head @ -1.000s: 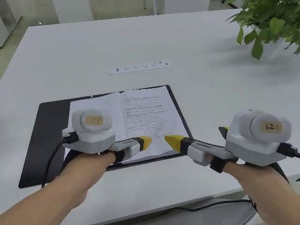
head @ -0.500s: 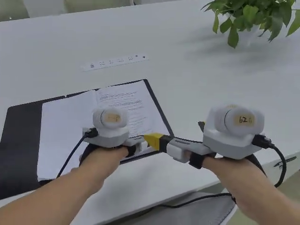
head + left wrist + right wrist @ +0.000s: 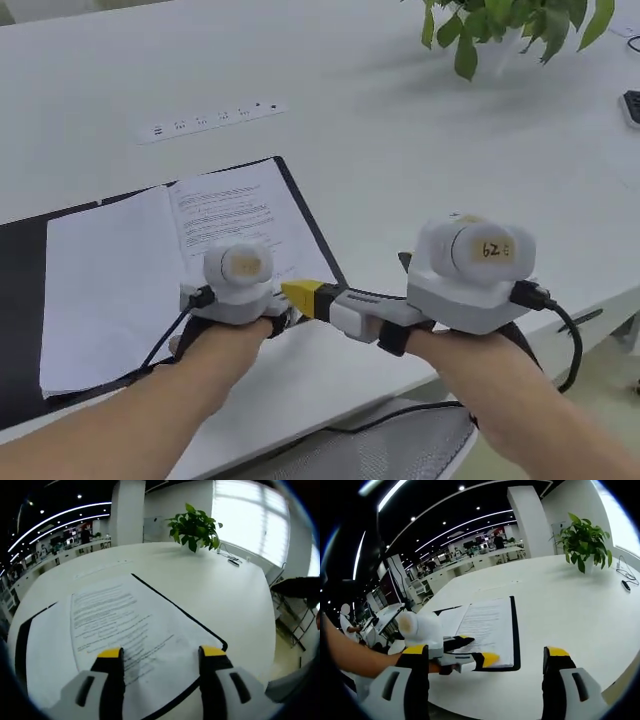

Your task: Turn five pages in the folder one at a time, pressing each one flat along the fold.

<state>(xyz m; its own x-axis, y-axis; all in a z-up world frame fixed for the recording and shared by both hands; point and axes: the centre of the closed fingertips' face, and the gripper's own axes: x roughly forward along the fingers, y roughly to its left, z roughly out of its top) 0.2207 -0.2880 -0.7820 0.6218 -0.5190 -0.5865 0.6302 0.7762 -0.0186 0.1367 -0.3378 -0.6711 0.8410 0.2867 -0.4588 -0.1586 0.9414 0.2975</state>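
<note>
The black folder (image 3: 18, 300) lies open on the white table (image 3: 420, 170), holding a printed page (image 3: 235, 215) on its right side. The left gripper (image 3: 161, 655) hovers over the page's near right corner, jaws spread. The right gripper (image 3: 305, 297) sits just right of it, jaws also apart.

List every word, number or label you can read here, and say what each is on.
"62", then an unclear mark: on the yellow label on top of the right gripper.
Writing on the faded label on the left gripper: too blurred to read.
Text on the page in the folder: too small to read.
Markings on the power strip: too small to read.
</note>
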